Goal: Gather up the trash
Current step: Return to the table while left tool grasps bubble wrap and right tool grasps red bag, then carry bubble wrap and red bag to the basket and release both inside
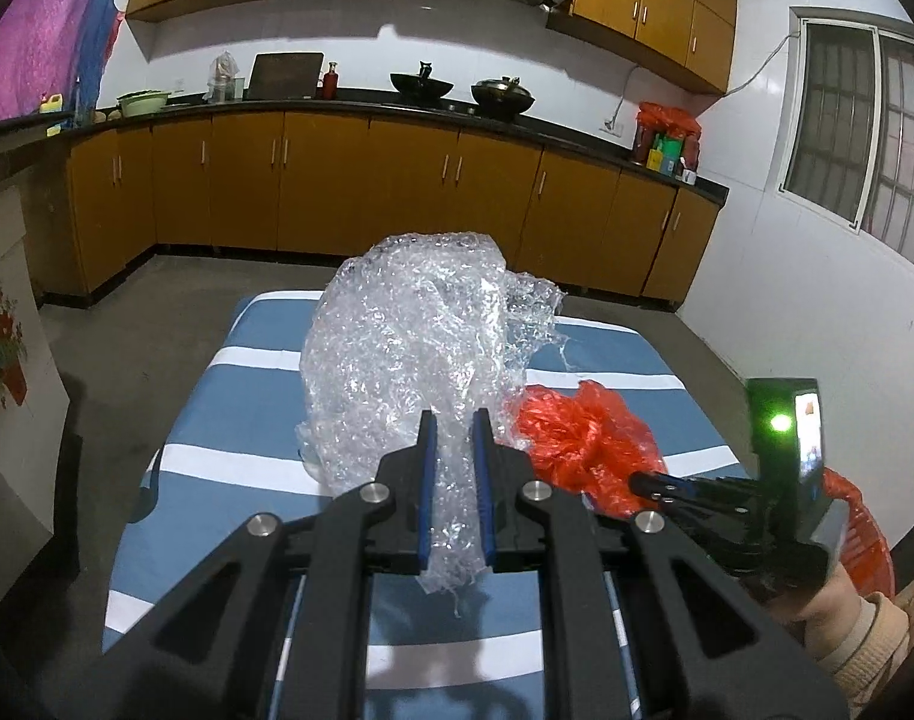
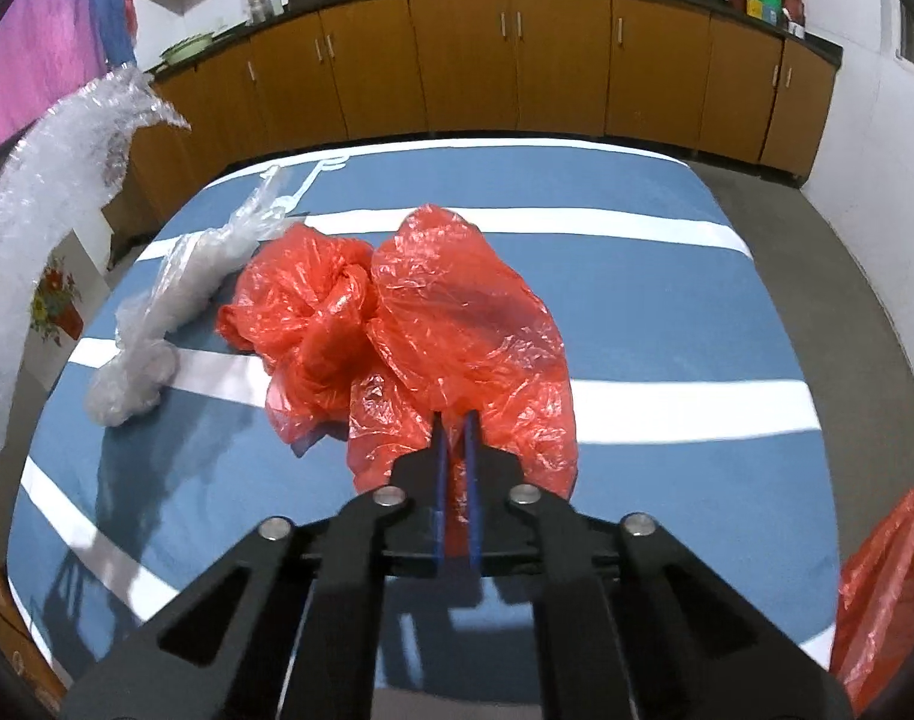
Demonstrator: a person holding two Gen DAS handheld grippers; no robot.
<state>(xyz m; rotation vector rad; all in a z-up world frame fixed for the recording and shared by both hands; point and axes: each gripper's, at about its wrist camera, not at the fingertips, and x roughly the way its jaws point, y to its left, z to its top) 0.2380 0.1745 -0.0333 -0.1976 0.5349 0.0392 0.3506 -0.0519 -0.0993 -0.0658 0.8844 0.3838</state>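
My left gripper (image 1: 455, 420) is shut on a crumpled sheet of clear bubble wrap (image 1: 409, 348) and holds it up above the blue-and-white striped table (image 1: 217, 420). The bubble wrap also shows at the far left of the right wrist view (image 2: 55, 222). My right gripper (image 2: 455, 420) is shut on the near edge of a red plastic bag (image 2: 433, 312) that lies on the table (image 2: 667, 300); the bag also shows in the left wrist view (image 1: 583, 438). A crumpled clear plastic bag (image 2: 169, 312) lies on the table left of the red bag.
A red basket lined with a red bag (image 1: 865, 540) stands off the table's right side; it also shows in the right wrist view (image 2: 883, 588). Wooden kitchen cabinets (image 1: 337, 180) run along the far wall. A floral-painted board (image 1: 1, 348) stands at the left.
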